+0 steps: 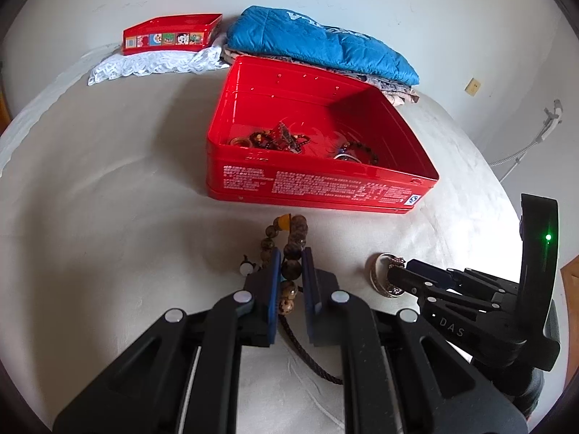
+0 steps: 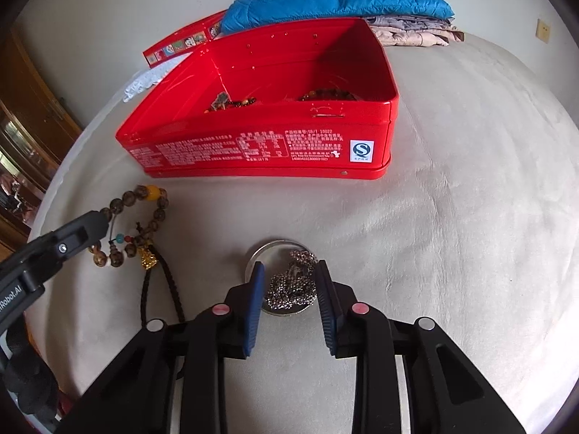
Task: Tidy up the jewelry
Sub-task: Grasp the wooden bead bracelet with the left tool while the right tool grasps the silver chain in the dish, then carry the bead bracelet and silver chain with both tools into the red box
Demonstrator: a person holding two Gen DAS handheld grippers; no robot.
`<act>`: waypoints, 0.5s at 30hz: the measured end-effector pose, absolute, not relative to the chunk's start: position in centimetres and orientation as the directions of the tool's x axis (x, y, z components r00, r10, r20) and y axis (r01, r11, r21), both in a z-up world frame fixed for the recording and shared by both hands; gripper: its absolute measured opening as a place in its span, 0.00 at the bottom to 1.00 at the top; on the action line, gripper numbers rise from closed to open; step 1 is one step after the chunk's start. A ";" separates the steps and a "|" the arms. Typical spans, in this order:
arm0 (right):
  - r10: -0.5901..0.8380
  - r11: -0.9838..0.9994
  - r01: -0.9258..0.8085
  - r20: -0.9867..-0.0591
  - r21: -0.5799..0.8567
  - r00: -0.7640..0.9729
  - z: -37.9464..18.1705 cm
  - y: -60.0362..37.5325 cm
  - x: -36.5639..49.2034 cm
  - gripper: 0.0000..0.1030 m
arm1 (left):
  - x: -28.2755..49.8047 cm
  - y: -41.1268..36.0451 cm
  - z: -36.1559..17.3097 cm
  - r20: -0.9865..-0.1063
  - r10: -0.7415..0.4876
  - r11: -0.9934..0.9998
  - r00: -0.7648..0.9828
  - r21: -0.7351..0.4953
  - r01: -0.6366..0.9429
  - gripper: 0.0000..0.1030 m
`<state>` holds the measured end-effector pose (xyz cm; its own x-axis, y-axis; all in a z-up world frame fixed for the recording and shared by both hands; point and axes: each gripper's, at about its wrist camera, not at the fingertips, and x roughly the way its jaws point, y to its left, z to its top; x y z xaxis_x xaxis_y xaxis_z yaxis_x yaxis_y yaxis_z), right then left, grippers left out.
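Observation:
An open red tin [image 1: 311, 184] [image 2: 260, 148] sits on the pale bed cover and holds several bead bracelets [image 1: 275, 139] [image 2: 231, 103]. In front of it lies a brown wooden bead bracelet [image 1: 289, 249] [image 2: 144, 224] with a dark braided cord. My left gripper [image 1: 291, 271] straddles its beads, jaws narrowly apart, pads at the beads. To the right lies a silver bangle [image 2: 253, 256] with a silver chain [image 2: 293, 282] piled in it; the bangle also shows in the left wrist view [image 1: 374, 271]. My right gripper [image 2: 289, 289] is open around the chain.
The tin's red lid [image 1: 170, 34] rests on white lace [image 1: 152, 65] at the back left. A folded blue quilted jacket [image 1: 318, 43] [image 2: 333, 0] lies on patterned cloth behind the tin. A wooden cabinet [image 2: 25, 115] stands at the left.

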<state>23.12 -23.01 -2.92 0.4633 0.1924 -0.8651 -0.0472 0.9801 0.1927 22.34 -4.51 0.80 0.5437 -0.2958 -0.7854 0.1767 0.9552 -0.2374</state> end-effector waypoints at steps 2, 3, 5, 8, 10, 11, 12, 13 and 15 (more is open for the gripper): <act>0.172 0.985 -0.055 -0.872 0.165 0.459 -3.0 -22.6 23.3 0.28 | 22.4 -4.5 0.6 -0.791 -0.291 0.957 0.539 -0.233 0.174 0.10; 0.165 0.986 -0.061 -0.874 0.154 0.457 -3.0 -22.3 23.5 0.28 | 22.4 -4.6 0.6 -0.792 -0.286 0.958 0.539 -0.228 0.173 0.10; 0.158 0.987 -0.059 -0.877 0.147 0.453 -3.0 -22.0 23.6 0.28 | 22.4 -4.6 0.5 -0.795 -0.281 0.960 0.538 -0.223 0.171 0.10; 0.221 0.975 -0.088 -0.878 0.203 0.424 -2.9 -21.8 23.3 0.21 | 22.5 -4.5 0.3 -0.799 -0.278 0.960 0.534 -0.223 0.167 0.10; 0.235 0.972 -0.091 -0.883 0.216 0.406 -3.4 -21.6 23.5 0.21 | 22.5 -4.4 0.2 -0.801 -0.274 0.962 0.533 -0.221 0.162 0.10; 0.239 0.971 -0.088 -0.885 0.222 0.399 -3.7 -21.6 23.7 0.22 | 22.5 -4.4 0.2 -0.801 -0.274 0.962 0.532 -0.222 0.161 0.10; 0.241 0.970 -0.089 -0.886 0.224 0.396 -3.8 -21.6 24.0 0.22 | 22.5 -4.3 0.2 -0.801 -0.276 0.961 0.531 -0.224 0.162 0.10; 0.242 0.970 -0.092 -0.886 0.224 0.396 -3.8 -21.6 24.1 0.22 | 22.6 -4.3 0.2 -0.802 -0.278 0.961 0.529 -0.226 0.161 0.10; 0.246 0.969 -0.100 -0.884 0.225 0.397 -3.8 -21.6 24.3 0.22 | 22.6 -4.3 0.1 -0.803 -0.281 0.960 0.526 -0.229 0.163 0.10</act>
